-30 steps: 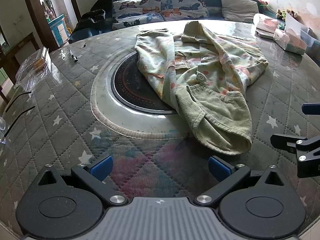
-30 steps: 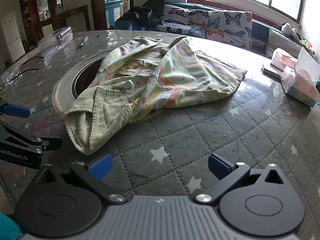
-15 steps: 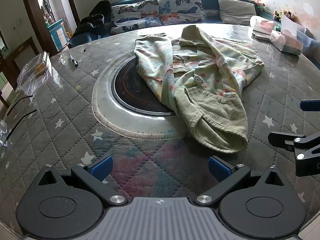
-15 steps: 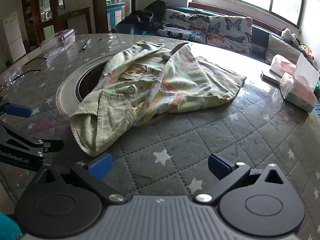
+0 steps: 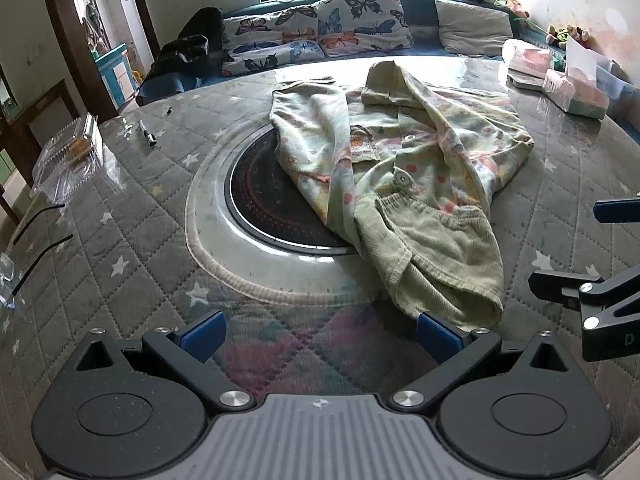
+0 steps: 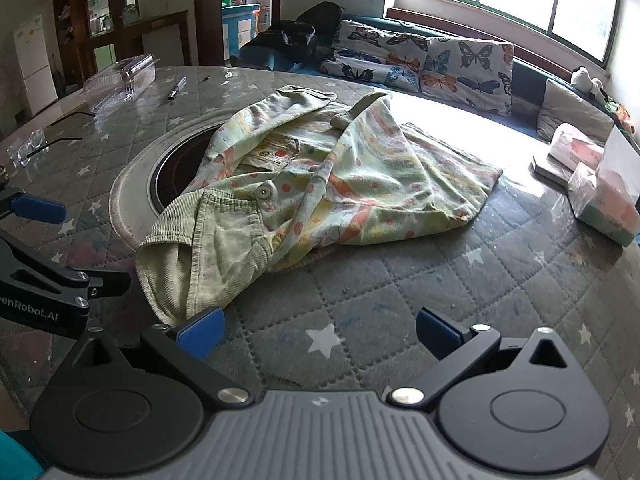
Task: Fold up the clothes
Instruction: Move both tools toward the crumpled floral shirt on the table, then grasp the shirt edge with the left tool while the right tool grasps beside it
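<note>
One jacket [image 5: 404, 184] crumpled at 12 o'clock on table [image 5: 132, 240]. Two grippers, left [image 5: 320, 332] and right [image 6: 318, 330], both spread wide, holding nothing. One pen [image 6: 176, 88] at 10 o'clock.

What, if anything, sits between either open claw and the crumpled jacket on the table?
Nothing visible. Bare quilted table cover lies between each claw and the jacket. The left claw and right claw are both open, near its corduroy hem. The pen and tissue packs lie off to the sides.
</note>
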### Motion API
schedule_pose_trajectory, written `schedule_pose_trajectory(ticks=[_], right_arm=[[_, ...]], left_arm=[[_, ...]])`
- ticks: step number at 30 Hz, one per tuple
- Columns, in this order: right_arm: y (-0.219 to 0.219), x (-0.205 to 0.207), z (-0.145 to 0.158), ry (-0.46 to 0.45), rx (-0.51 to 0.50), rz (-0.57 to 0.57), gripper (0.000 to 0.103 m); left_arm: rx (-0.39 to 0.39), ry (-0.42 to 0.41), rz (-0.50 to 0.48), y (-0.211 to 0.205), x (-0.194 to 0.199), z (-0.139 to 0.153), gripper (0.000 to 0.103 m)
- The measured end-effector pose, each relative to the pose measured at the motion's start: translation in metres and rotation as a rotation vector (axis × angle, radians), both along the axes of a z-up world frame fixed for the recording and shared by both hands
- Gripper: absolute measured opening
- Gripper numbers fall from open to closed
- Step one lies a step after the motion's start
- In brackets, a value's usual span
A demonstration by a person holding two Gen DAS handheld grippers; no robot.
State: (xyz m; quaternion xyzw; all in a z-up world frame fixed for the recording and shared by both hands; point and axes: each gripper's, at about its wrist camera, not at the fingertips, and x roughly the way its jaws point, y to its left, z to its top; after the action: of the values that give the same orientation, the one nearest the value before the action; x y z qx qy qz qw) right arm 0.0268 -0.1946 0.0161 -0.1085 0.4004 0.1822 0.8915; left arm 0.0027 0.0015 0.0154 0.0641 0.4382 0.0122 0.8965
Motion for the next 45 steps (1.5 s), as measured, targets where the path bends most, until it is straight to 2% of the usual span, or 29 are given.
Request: schedule_pose_trajectory(ticks=[18, 25, 31, 38, 45], right_arm=[[0.01, 0.052, 0.017, -0.054, -0.033, 0.023, 0.102], [0.005, 0.092, 0.03, -0.08, -0.011, -0.021, 0.094], [0.0, 0.139, 0.037, -0.083, 0.017, -0.066, 0.085], [0.01, 0.195, 0.033, -0.09, 0.032, -0.078, 0.074], [0.023, 0.247, 0.019, -0.072, 0.043, -0.094, 0.063]], left_arm=[[0.029, -0.091, -0.023, 0.002, 0.054, 0.014, 0.103], [-0.021, -0.134, -0.022, 0.01, 0.088, 0.02, 0.1], [-0.066, -0.146, -0.045, 0.01, 0.121, 0.02, 0.091], [-0.088, -0.132, -0.066, 0.006, 0.161, 0.012, 0.084], [-0.099, -0.129, -0.041, 0.007, 0.195, 0.004, 0.083]])
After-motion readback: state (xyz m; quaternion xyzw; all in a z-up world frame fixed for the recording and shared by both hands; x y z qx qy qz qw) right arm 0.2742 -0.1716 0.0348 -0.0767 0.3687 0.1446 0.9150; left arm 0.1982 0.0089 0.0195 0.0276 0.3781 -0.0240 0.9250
